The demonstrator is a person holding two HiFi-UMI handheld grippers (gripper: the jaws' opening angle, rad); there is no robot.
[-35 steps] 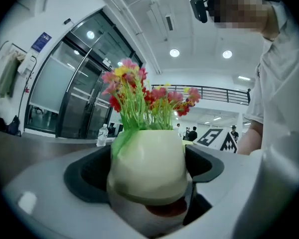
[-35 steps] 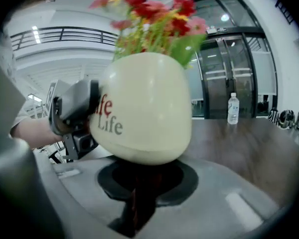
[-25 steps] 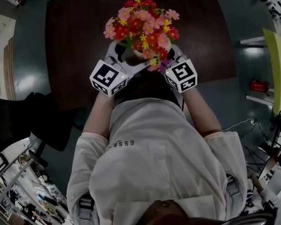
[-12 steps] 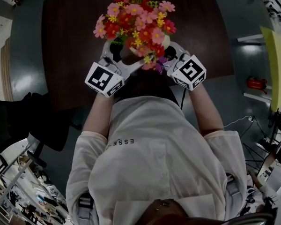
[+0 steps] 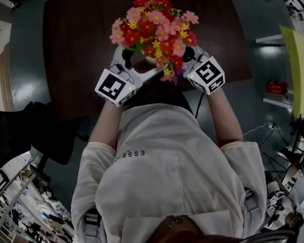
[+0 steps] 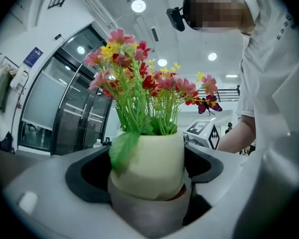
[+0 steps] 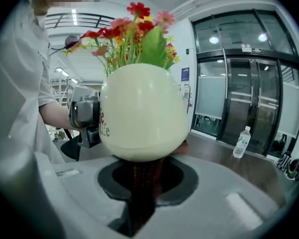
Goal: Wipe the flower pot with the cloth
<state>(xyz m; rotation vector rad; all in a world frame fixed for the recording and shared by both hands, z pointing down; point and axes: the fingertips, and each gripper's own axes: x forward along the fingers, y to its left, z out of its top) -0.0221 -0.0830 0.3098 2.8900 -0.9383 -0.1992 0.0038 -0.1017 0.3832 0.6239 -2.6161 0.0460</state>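
Two grippers are working on the flower pot (image 6: 149,166) near the dark table's (image 5: 81,44) front edge.
The left gripper (image 5: 130,67) is clasping the cream pot between widely spread jaws, with the flowers (image 5: 154,27) rising above. The right gripper (image 5: 192,59) is pinching a dark reddish cloth (image 7: 142,183), seemingly pressing it against the pot's lower side, though shadow is hiding the contact.
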